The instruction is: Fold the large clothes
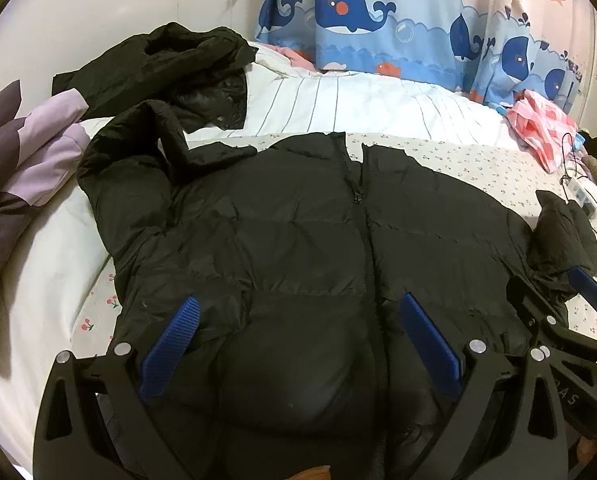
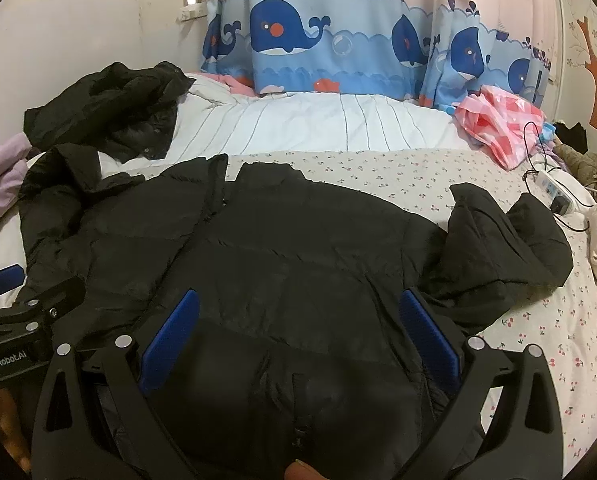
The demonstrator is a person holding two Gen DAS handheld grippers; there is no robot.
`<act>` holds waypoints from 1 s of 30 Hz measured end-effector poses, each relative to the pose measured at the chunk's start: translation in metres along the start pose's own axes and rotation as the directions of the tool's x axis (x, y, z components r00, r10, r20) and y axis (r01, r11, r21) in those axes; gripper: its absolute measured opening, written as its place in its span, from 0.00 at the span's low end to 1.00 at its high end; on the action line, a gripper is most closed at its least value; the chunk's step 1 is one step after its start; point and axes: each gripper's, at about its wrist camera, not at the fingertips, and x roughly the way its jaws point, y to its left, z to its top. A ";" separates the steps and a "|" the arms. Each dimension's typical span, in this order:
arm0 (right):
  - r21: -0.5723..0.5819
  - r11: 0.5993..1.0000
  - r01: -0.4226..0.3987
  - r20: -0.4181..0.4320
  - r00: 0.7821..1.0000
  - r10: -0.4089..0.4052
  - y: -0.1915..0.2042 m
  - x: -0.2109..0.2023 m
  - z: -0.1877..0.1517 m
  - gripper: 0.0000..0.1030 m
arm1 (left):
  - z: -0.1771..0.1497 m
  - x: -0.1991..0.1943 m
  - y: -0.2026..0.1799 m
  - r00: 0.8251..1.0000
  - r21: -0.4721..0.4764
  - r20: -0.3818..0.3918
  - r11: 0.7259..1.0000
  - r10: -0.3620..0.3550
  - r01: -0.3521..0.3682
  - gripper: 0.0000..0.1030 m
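Lettering shows in only two spots: "GenRobot.AI" in white on the black body of the left gripper (image 2: 2, 280) where it enters the right wrist view at nine o'clock, and a partial "AS" on the right gripper (image 1: 590, 292) at the four o'clock edge of the left wrist view.

The black puffer jacket (image 1: 298, 240) lies spread front-up on the cherry-print bedsheet (image 2: 530, 340), zip running from centre toward twelve o'clock, collar at twelve, one sleeve bunched at ten o'clock and the other at three.

Both grippers stand wide, blue pads (image 1: 170, 344) splayed over the jacket's hem at six o'clock with nothing pinched between them.

A second black garment (image 1: 158, 68) sits crumpled at eleven o'clock on a striped white quilt (image 2: 318, 124). Whale-print curtains (image 2: 290, 36) hang at twelve.
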 end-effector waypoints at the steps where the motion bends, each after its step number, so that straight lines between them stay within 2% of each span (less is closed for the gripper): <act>1: 0.000 1.000 -0.001 0.001 1.000 0.001 0.000 0.000 0.000 0.94 | 0.000 0.000 0.000 1.000 0.001 -0.001 1.000 0.002 -0.002 0.93; 7: 0.002 1.000 -0.001 0.000 1.000 0.001 -0.001 0.000 -0.001 0.94 | 0.001 0.002 0.000 1.000 0.007 -0.006 1.000 0.001 -0.001 0.93; 15: 0.005 1.000 0.000 0.012 1.000 0.000 -0.003 -0.003 -0.002 0.94 | 0.003 0.004 0.007 1.000 -0.037 -0.022 0.999 -0.005 0.004 0.93; 19: 0.007 1.000 -0.012 0.043 0.999 0.012 -0.003 -0.009 0.000 0.94 | 0.004 0.001 0.008 1.000 -0.034 0.003 0.999 -0.016 0.016 0.93; 25: 0.024 0.994 -0.103 0.103 0.990 0.100 -0.006 -0.019 0.005 0.94 | 0.007 -0.006 0.011 0.999 -0.059 0.046 0.998 -0.020 0.023 0.93; 28: 0.049 0.985 -0.162 0.109 0.982 0.156 -0.007 -0.020 0.008 0.94 | 0.007 -0.007 0.011 0.999 -0.056 0.050 0.998 -0.005 0.008 0.93; 30: 0.045 0.985 -0.169 0.102 0.981 0.164 -0.006 -0.019 0.009 0.94 | 0.008 -0.008 0.011 0.998 -0.052 0.063 0.999 0.010 -0.007 0.93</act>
